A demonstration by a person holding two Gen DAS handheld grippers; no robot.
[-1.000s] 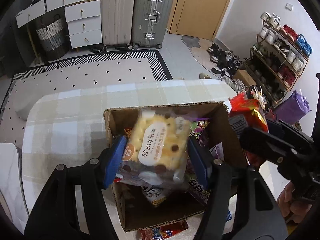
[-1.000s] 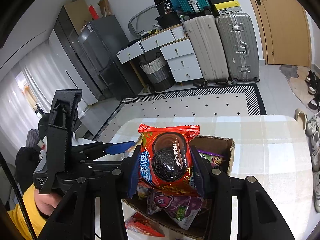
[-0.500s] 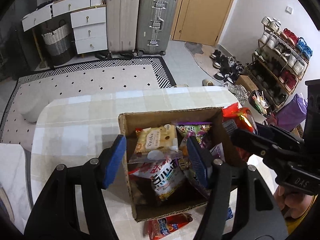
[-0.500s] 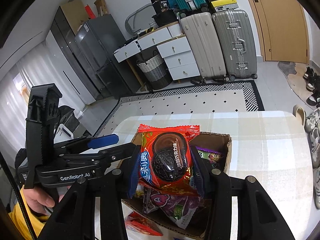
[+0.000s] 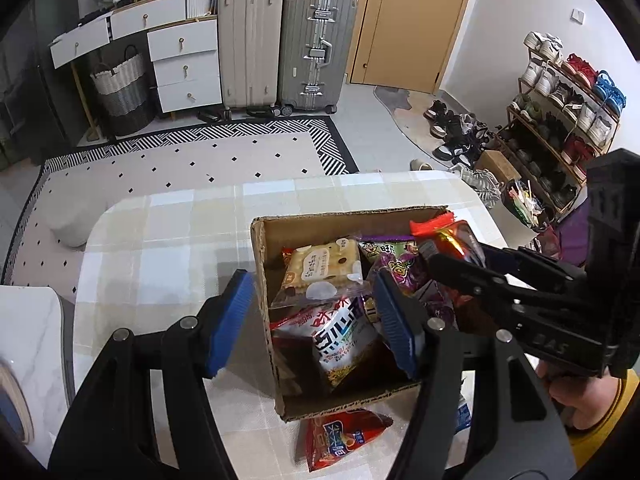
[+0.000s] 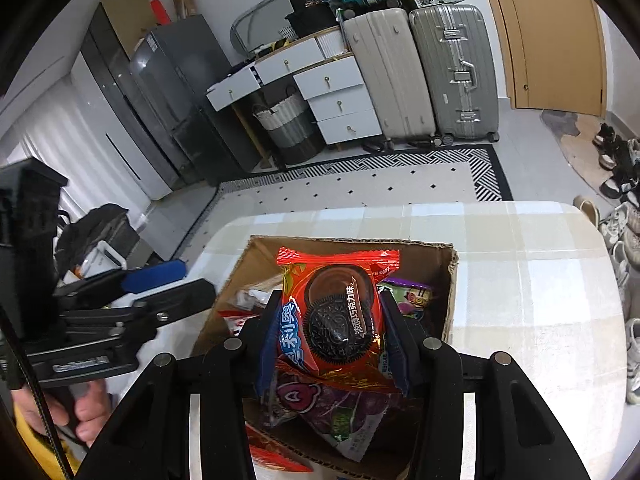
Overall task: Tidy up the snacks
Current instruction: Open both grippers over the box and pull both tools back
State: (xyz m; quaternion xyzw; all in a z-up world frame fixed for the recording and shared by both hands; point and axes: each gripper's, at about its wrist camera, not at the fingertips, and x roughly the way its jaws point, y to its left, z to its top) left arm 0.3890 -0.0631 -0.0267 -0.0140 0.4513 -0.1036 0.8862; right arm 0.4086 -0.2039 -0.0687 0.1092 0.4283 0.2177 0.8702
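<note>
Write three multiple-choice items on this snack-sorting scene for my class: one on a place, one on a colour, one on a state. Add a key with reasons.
1. Where does the yellow cracker packet lie?
A on the rug
B in the cardboard box
C on the shoe rack

2. What colour is the cookie packet wrapper?
A red
B green
C white

3. How do the left gripper jaws stand?
A shut on a packet
B open, holding nothing
C out of view

Key: B, it rests among snacks inside the box; A, red shows around the dark cookie; B, nothing is pressed between the blue pads.
</note>
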